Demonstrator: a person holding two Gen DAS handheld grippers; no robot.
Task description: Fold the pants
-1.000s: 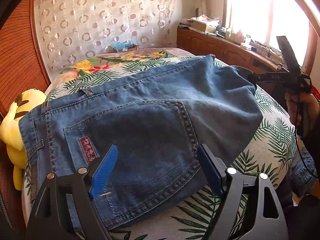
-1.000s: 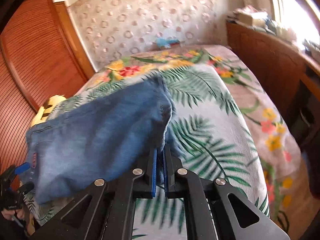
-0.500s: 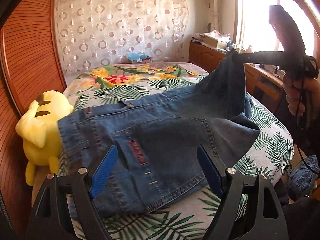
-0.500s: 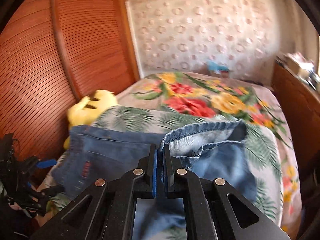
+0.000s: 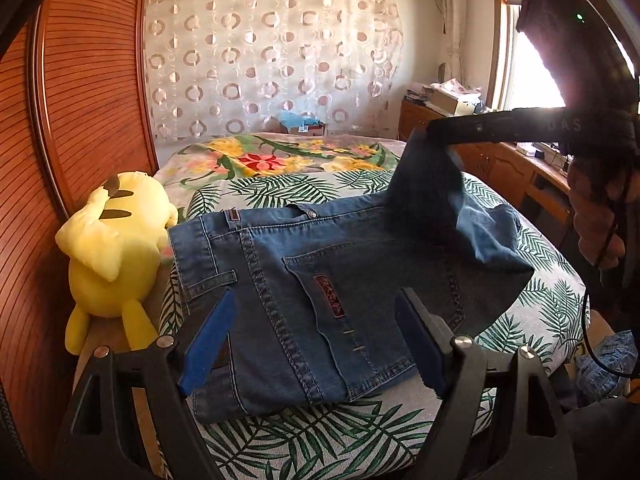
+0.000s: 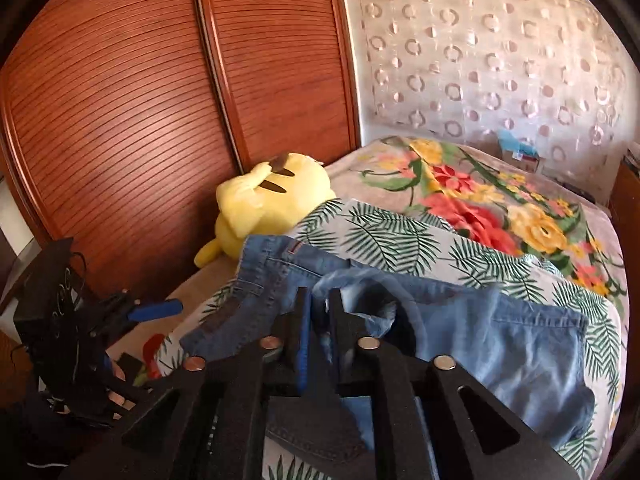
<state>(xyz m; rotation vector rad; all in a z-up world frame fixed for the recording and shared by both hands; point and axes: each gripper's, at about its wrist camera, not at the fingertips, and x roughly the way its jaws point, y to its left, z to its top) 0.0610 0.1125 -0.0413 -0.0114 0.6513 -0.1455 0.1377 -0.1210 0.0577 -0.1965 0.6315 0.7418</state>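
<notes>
Jeans [image 5: 320,280] lie mid-frame on the bed [image 5: 320,440], hem pinched and lifted by the right tongs [image 6: 320,312]; left tongs [image 5: 316,340] gape wide, empty. Denim looks heavy, limp; thick hems grip best.

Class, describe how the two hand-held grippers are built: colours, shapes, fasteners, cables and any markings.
Each hand-held gripper, left and right, has matte black angular fingers with triangular cut-outs, round silver fasteners and flat blue pads. A thin black cable hangs below the right one's handle, and pale lettering marks its side. The bare hand gripping it shows no sleeve.
</notes>
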